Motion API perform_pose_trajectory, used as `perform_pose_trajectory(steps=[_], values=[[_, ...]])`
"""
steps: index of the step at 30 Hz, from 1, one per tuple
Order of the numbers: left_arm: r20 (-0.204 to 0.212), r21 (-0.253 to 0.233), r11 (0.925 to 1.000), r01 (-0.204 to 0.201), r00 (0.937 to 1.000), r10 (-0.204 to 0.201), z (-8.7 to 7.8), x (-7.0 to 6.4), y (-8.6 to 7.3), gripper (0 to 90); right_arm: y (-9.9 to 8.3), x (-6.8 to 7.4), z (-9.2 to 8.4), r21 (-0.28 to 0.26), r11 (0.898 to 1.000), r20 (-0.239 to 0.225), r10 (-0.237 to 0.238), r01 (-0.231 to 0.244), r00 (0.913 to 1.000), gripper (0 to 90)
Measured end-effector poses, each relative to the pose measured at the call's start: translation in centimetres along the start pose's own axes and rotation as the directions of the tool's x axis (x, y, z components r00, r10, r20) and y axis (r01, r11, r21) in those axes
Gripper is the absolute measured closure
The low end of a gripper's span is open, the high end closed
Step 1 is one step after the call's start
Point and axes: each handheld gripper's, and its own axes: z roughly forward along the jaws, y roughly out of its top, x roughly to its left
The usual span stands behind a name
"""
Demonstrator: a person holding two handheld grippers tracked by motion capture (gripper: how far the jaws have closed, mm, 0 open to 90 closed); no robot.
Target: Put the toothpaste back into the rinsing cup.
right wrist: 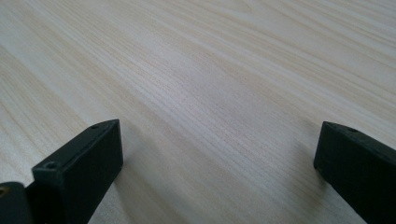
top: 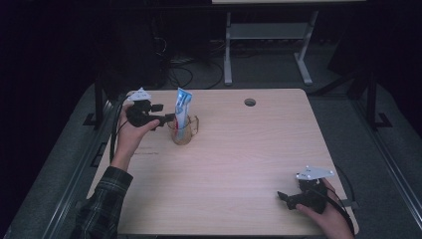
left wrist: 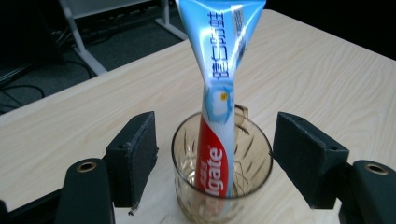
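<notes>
A blue, white and red toothpaste tube (top: 182, 108) stands upright, cap end down, in a clear amber glass cup (top: 185, 133) near the table's far left. My left gripper (top: 165, 113) sits just left of the cup, pointing at it. In the left gripper view the tube (left wrist: 219, 107) leans in the cup (left wrist: 252, 158), and my left gripper (left wrist: 217, 144) is open, its jaws wide on either side of the cup and not touching it or the tube. My right gripper (top: 283, 196) rests low near the table's front right, and its own view shows this gripper (right wrist: 219, 149) open over bare wood.
The light wooden table (top: 249, 149) has a round cable hole (top: 250, 102) near its far edge. A white desk frame (top: 268, 40) and cables lie on the dark floor beyond the table. A person's left sleeve (top: 102, 204) comes in at the bottom left.
</notes>
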Motion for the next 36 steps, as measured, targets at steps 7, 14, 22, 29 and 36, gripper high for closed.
perform_pose_trajectory(steps=[7,14,22,29,36], values=[[-0.006,0.031,0.9995,-0.01,0.9999,0.01,-1.2,-0.7,-0.6,29.0,0.0,0.0,0.0,0.001,1.0,0.001,0.0,0.0,1.0,0.6],[0.0,0.066,0.9977,-0.016,0.9999,0.017,-1.9,-1.7,-1.6,28.4,0.0,0.0,0.0,0.001,1.0,0.001,0.0,0.0,1.0,0.6],[0.007,0.095,0.995,-0.03,0.9995,0.03,-2.1,-3.0,-3.1,28.1,0.0,0.0,0.0,0.001,1.0,0.002,0.0,0.0,1.0,0.6],[0.025,0.1,0.9939,-0.047,0.9987,0.044,-2.1,-4.3,-4.3,28.1,0.0,0.0,0.0,0.001,1.0,0.002,0.0,0.0,1.0,0.6],[0.034,0.095,0.9943,-0.048,0.9984,0.045,-2.2,-5.5,-5.7,28.3,0.0,0.0,0.0,0.001,1.0,0.002,0.0,0.0,1.0,0.6]])
